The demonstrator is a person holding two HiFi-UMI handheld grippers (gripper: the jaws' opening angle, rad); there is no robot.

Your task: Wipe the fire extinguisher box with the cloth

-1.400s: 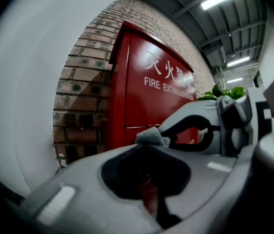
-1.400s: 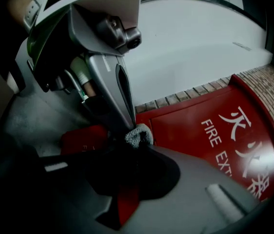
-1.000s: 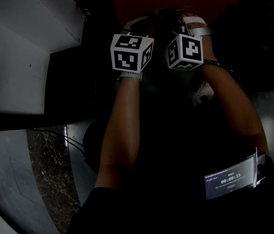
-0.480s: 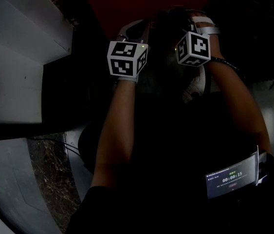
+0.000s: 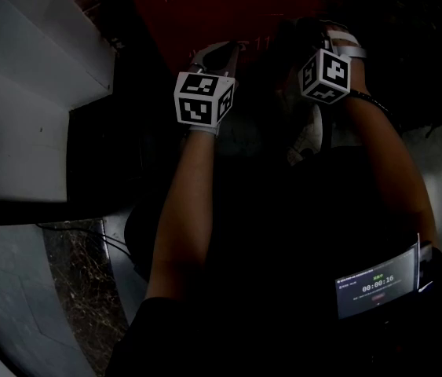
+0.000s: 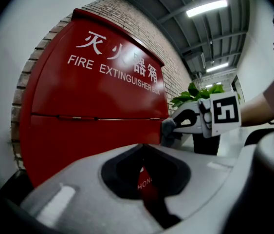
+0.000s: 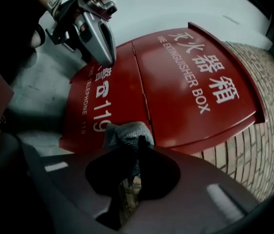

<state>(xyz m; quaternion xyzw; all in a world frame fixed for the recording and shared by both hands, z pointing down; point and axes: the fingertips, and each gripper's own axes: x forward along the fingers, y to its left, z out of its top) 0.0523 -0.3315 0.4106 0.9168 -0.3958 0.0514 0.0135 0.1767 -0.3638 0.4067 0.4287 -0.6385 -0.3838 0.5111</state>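
Note:
The red fire extinguisher box (image 6: pixel 93 106) stands against a brick wall, with white lettering on its front, and shows at the top of the dark head view (image 5: pixel 221 6). My right gripper (image 7: pixel 137 140) is shut on a grey cloth (image 7: pixel 127 130), which is held at the box front beside the vertical door seam. In the left gripper view that cloth (image 6: pixel 168 128) sits at the box's right edge. My left gripper (image 6: pixel 144 167) is shut with nothing in it, close in front of the box and left of the right gripper. Its fingers (image 7: pixel 102 38) taper to a closed point.
A white stepped ledge (image 5: pixel 24 93) lies at the left. The brick wall (image 7: pixel 244 150) surrounds the box. A green potted plant (image 6: pixel 197 91) stands beyond the box's right side. Cables (image 5: pixel 118 238) cross the floor at lower left. A small lit screen (image 5: pixel 374 285) hangs at the person's waist.
The right gripper with the cloth has moved right and further up along the box front. The left gripper has stayed about where it was. More of the box lettering has come into view.

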